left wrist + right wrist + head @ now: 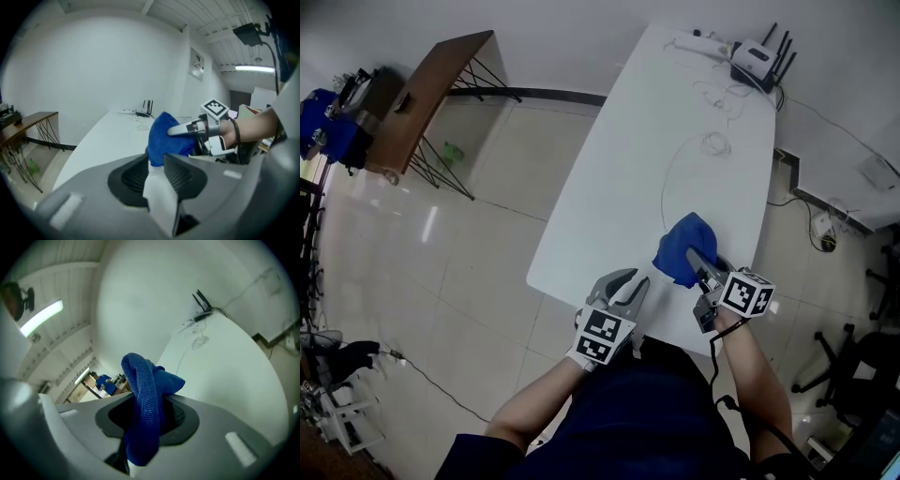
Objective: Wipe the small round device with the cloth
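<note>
1. Now, look left first. Your left gripper [157, 174] is closed on something small and white. I think it is the small round device [159, 197], but only a thin bit of it shows.
2. It sits low between the jaws, over the near edge of the white tabletop [609, 187], close to your body.
3. It looks hard and smooth, and I guess it is light. Smooth things slip, so hold it firmly by its rim and leave the top bare for wiping.
4. Do not squeeze too hard. A little device like this could crack.
5. In the middle is the blue cloth [682, 246]. It is soft and floppy, bunched into a lump. It is right next to the device, but I cannot tell if they touch.
6. On the right, your right gripper [701, 272] is clamped on a fold of the cloth. A puffy end sticks out past the jaws.
7. That puffy end is the best part to rub with. The cloth bends easily, so a gentle push should let it wrap round the device.
</note>
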The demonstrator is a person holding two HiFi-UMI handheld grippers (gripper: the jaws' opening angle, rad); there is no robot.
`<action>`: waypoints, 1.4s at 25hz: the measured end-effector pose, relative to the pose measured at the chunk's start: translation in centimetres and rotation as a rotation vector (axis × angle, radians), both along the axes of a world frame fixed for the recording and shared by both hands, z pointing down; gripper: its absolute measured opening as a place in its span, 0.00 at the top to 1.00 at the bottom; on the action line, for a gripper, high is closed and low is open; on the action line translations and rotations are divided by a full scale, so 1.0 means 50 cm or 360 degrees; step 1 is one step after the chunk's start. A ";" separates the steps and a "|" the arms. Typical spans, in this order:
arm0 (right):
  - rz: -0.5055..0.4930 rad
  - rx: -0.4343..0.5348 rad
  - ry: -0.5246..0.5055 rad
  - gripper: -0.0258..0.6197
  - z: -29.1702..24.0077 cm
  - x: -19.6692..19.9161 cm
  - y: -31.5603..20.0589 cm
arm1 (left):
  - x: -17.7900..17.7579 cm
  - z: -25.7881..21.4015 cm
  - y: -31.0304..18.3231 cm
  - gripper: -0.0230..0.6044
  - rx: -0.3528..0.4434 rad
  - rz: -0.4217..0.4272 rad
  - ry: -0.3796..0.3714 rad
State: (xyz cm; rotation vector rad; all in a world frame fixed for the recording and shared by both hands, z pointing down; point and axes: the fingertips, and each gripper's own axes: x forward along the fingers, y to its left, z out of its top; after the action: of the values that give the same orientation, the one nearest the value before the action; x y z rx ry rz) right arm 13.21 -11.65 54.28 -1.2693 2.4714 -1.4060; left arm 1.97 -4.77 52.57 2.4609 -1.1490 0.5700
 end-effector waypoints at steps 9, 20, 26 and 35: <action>0.0097 -0.0362 -0.0322 0.75 0.154 0.099 0.032 | 0.061 0.022 -0.021 0.80 -0.0147 -0.0049 0.0015; -0.0029 -0.0180 0.0040 0.74 0.122 0.090 0.017 | 0.034 0.044 -0.010 0.80 -0.0125 -0.0062 -0.0046; -0.0442 0.0495 0.0907 0.73 -0.010 0.008 0.033 | 0.032 0.045 -0.037 0.80 -0.0051 0.0060 -0.0087; -0.0844 0.0857 0.1434 0.74 -0.023 -0.091 0.052 | 0.050 0.048 -0.044 0.80 -0.0054 0.0184 -0.0049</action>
State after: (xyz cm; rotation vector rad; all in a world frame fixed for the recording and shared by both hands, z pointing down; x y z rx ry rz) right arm 8.67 -9.07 53.14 -1.3358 3.5844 -0.0170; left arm 4.46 -6.96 54.97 2.5096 -1.0048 0.6573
